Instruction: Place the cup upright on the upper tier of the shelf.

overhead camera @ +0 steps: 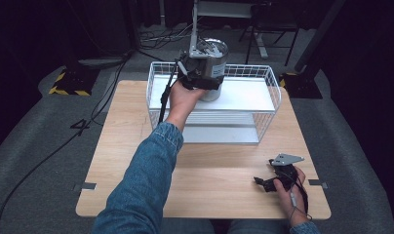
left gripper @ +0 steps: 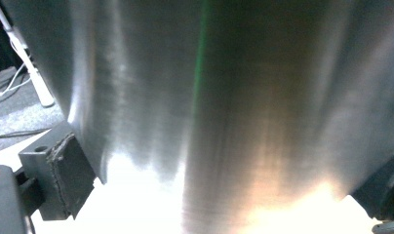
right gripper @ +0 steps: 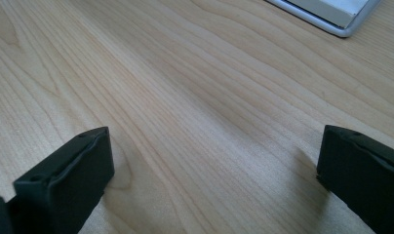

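The can [overhead camera: 215, 68], a brushed metal cylinder, is in my left tongs [overhead camera: 197, 73], held over the upper shelf [overhead camera: 248, 95] of the white wire rack [overhead camera: 270, 105] at the far side of the table [overhead camera: 214, 168]. In the high view I cannot tell whether its base is resting on the shelf or hanging just above it. In the left gripper view the steel wall [left gripper: 209, 107] is right up against the camera, with a pad [left gripper: 68, 175] pressed to its left flank and the other jaw at the lower right edge, so the left tongs are clamped around the can's body.

My right tongs [overhead camera: 275, 178] rest low near the table's front right corner, well apart from the rack. In the right gripper view the jaws stand wide over bare wood, holding nothing, with the rack's base [right gripper: 326, 19] at the far corner.

I judge this to be the placing step: the can is being set on the rack's shelf. The next move calls for making sure it sits upright and flat on the shelf, inside the wire rim, before I spread the left tongs and draw back without clipping the can.
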The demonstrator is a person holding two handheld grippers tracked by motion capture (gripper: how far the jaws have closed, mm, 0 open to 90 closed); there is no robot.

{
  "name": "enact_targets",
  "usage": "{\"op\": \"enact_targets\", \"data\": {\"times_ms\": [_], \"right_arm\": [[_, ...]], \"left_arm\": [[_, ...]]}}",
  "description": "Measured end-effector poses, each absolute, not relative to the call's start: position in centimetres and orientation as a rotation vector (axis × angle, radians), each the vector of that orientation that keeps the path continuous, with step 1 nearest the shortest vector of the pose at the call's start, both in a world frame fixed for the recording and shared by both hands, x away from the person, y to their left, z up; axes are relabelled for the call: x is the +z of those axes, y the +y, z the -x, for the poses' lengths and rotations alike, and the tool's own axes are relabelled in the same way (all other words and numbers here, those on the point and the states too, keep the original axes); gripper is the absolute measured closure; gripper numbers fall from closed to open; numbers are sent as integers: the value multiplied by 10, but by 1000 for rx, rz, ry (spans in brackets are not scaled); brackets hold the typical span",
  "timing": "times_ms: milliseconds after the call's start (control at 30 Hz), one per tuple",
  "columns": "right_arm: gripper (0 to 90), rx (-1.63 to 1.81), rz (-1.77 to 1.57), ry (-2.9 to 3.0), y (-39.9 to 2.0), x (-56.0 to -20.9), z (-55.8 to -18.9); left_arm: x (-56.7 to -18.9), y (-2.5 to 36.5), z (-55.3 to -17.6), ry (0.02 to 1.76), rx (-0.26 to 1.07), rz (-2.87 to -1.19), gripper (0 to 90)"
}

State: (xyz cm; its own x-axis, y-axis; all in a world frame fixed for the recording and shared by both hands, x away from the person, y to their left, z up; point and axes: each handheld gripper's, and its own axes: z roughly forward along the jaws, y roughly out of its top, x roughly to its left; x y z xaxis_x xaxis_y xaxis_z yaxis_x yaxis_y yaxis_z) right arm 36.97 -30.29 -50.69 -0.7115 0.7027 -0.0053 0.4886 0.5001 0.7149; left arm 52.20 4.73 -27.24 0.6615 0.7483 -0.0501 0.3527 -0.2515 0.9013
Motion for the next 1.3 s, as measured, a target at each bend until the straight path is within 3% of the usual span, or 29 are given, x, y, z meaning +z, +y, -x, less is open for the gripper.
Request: {"op": "enact_targets", "data": {"times_ms": [800,1300], "right_arm": [[6,1026,-1000,2451,-303,-507,-369],[6,1028,-999,2453,-303,-507,-370]], "left_arm": [[-278,49,-515,844,525,-1788,4],[-259,72,-480,778,530,-1724,0]]}}
